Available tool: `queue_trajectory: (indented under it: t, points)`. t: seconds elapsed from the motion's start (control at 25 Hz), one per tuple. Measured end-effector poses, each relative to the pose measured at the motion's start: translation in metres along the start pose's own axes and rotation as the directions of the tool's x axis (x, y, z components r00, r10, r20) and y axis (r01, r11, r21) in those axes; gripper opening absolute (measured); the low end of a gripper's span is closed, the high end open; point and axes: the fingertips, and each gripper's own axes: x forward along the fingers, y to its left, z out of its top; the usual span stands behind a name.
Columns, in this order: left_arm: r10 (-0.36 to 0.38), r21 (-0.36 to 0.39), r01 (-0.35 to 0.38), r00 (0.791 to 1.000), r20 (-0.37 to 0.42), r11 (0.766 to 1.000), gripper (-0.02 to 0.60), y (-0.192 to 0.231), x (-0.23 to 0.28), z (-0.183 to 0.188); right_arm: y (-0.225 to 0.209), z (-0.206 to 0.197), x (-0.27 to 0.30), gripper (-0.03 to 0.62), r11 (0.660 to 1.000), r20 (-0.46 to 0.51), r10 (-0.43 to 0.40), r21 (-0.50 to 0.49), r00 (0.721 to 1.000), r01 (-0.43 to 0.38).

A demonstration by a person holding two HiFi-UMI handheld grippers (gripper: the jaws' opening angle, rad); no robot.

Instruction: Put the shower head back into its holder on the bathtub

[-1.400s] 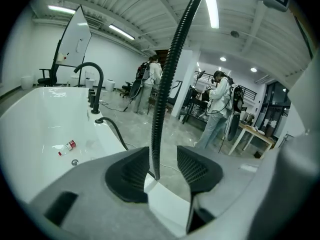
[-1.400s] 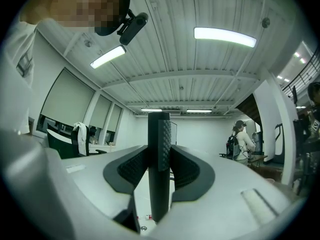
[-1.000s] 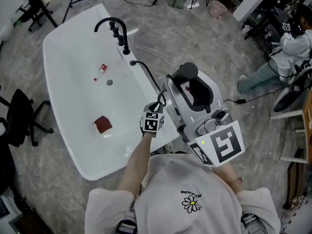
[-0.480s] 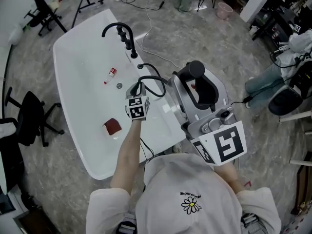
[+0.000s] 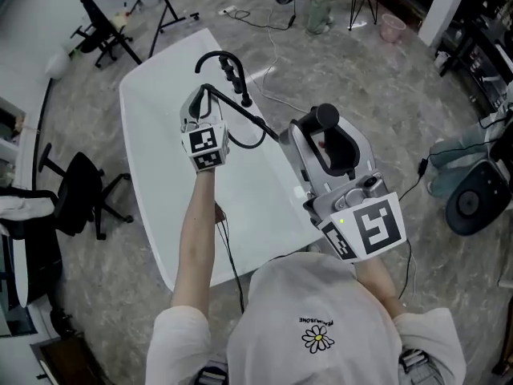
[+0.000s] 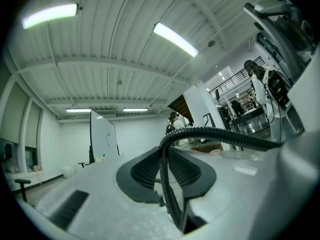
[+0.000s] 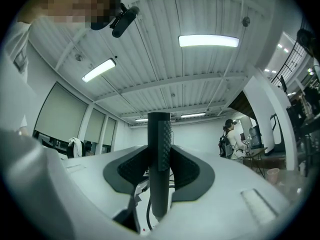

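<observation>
The step in hand is the carry. The black shower head with its textured cylindrical handle (image 7: pixel 159 129) is off the white oval bathtub (image 5: pixel 156 175) and not yet seated. It sits well apart from the black curved faucet (image 5: pixel 223 61), out past the tub's long edge on the person's side.

The right tongs (image 7: pixel 160 171) are clamped on that handle, which stands upright between the 2 ribbed pads. The left tongs (image 6: pixel 167 166) are closed on the black ribbed hose (image 6: pixel 220 134), held up over the tub just beside the faucet. From there the hose arcs away toward the shower head.

The holder itself cannot be made out for certain. It is probably among the small dark fittings on the rim next to the faucet.

The next move likely calls for swinging the head in toward the faucet and lining the handle up over the holder. It would then go straight down, while the left tongs keep the hose loop from snagging the spout.

The head looks matte black and rigid, with a knurled grip band. The hose looks stiff and springy, likely to tug the head sideways.
</observation>
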Motion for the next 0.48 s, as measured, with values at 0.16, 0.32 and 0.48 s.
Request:
queue_trajectory:
  t: [0.16,0.32,0.48]
  points:
    - [0.015,0.038,-0.019,0.994,0.11,0.999,0.052,0.006,0.01,0.053,-0.002,0.006,0.003,0.14,1.0,0.026,0.007,-0.007,1.0,-0.007]
    - [-0.028,0.08,0.015,0.985,0.168,0.997,0.052,0.01,0.029,0.083,-0.005,0.012,0.014,0.14,1.0,0.047,-0.002,-0.022,0.999,0.003]
    - [-0.051,0.092,0.034,0.981,0.188,0.995,0.052,0.008,0.057,0.093,-0.014,0.006,0.028,0.14,0.999,0.043,-0.023,-0.046,0.999,0.025]
